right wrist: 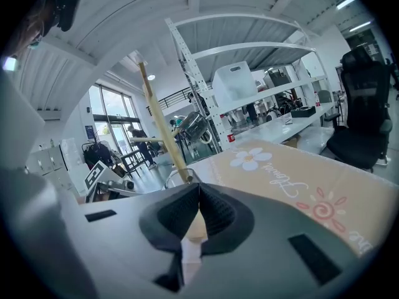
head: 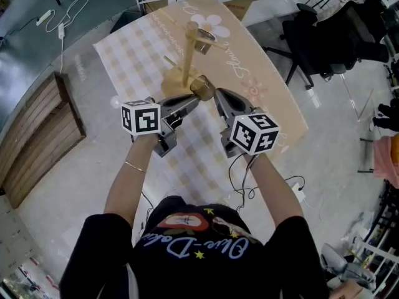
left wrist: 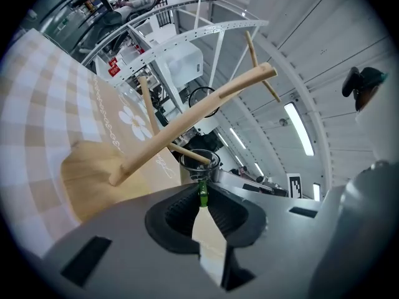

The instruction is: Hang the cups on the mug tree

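— Two claws on one cup (head: pixel 202 88), right at the foot of the mug tree (head: pixel 188 48): why both?

— It reads as a steadying hold. The left claw (left wrist: pixel 202 195) is pinched nearly shut on a thin green part of the cup, which I take for the handle. The right claw (right wrist: pixel 198 189) is drawn together on the glass rim from the other side. Held by one alone, the cup could swing.

— And why so low against the tree?

— In the left gripper view a lower peg (left wrist: pixel 187 152) points at the cup's mouth, with its tip at the rim. I judge the aim is to bring the handle onto that peg. Whether it is over it yet I cannot tell.

— Anything else on the tree?

— A shiny cup (head: pixel 206 41) hangs near the top of the post, on the side away from the person. That leaves the low peg on the near side free.

— What keeps the tree upright?

— Only its flat wooden foot on the checked cloth of the bench (head: pixel 121 48). A sideways shove could tip it, so the handle wants sliding along the peg gently.
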`<state>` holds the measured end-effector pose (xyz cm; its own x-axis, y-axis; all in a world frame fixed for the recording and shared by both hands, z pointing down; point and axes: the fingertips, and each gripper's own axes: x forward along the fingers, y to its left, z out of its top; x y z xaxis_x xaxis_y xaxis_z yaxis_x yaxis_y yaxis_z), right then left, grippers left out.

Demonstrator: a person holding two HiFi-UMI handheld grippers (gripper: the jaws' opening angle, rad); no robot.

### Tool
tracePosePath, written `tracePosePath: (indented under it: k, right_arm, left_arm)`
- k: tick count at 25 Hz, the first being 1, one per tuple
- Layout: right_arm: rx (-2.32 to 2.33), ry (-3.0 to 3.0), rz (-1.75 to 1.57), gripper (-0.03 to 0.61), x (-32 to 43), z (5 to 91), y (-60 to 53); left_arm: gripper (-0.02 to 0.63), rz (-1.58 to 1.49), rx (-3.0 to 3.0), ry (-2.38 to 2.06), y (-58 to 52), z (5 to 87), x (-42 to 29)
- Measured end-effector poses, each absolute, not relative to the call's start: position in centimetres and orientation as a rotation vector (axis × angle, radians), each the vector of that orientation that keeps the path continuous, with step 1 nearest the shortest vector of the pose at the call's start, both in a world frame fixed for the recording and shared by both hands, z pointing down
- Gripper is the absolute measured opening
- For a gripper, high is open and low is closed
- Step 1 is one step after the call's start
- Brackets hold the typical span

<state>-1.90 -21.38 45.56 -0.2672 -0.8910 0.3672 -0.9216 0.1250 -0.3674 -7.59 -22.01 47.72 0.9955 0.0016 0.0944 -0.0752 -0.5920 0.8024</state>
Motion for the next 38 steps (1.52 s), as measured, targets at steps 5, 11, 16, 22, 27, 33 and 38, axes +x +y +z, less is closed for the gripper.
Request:
tracePosePath:
  k: [5,11,16,22,27,33,38]
  right_arm:
    - [1.876,-2.309,0.825,0.009,-1.9,45.4,-21.5]
    - [1.882,-2.302,0.811,0.009,-2.0,45.0,-21.7]
    - [1.889,-2.302,0.809,0.009,-2.0,44.9,-21.8]
    - [1.903,-2.317,0.810,0.009,-2.2,44.4,-22.2]
    - [1.911,-2.316,0.815,0.009,-2.3,44.4,-22.4]
    - [1.914,-2.319,0.804,0.009,-2.4,44.1,-22.8]
    - [1.909,-2.319,0.799,0.009,-2.6,44.1,-22.9]
  left_arm:
    - [0.048,0.081,2.178,-0.052,-22.1,47.8,-7.6]
    - [0.048,0.042,2.142,-0.041,-22.1,47.5,-7.6]
    - [0.048,0.018,2.113,-0.048,-22.4,47.9,-7.8]
    - [0.048,-0.061,2.041,-0.013,-22.5,47.1,-7.7]
    - [0.048,-0.077,2.022,-0.009,-22.7,47.1,-7.8]
    - [0.048,-0.106,1.974,-0.019,-22.9,47.4,-8.0]
    - [0.048,-0.127,1.966,-0.007,-23.0,47.3,-8.1]
